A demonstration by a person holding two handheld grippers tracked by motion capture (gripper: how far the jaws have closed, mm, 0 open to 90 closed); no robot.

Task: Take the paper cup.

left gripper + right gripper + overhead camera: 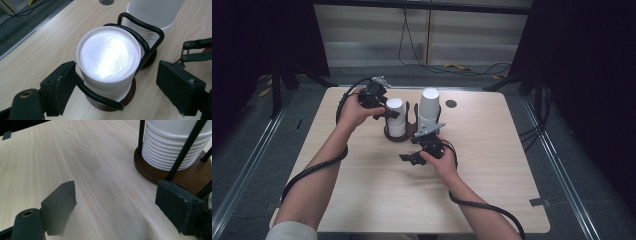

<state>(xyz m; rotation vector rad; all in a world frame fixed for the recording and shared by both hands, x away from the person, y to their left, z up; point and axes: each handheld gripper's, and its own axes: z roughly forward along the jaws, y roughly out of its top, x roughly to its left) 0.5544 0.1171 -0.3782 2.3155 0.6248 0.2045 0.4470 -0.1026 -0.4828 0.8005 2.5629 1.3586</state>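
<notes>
1. Cups stand upside down in two stacks in a dark brown round-based holder with black wire loops [411,131], set a little beyond the middle of the pale wooden desk [362,190].
2. The shorter stack of white foam cups [395,117] fills the holder's left bay; in the left gripper view its flat upturned bottom [108,56] faces the camera, ringed by a black wire loop.
3. The taller stack of white ribbed cups [428,111] fills the right bay, just beside the shorter one.
4. The left gripper [116,86] has its jaws spread wide, one on either side of the shorter stack, with clear gaps between pads and cup wall.
5. The right gripper [117,207] is likewise spread wide and holds nothing; it hovers low over bare desk just in front of the holder, with the ribbed rims [170,152] of the taller stack ahead and to its right.
</notes>
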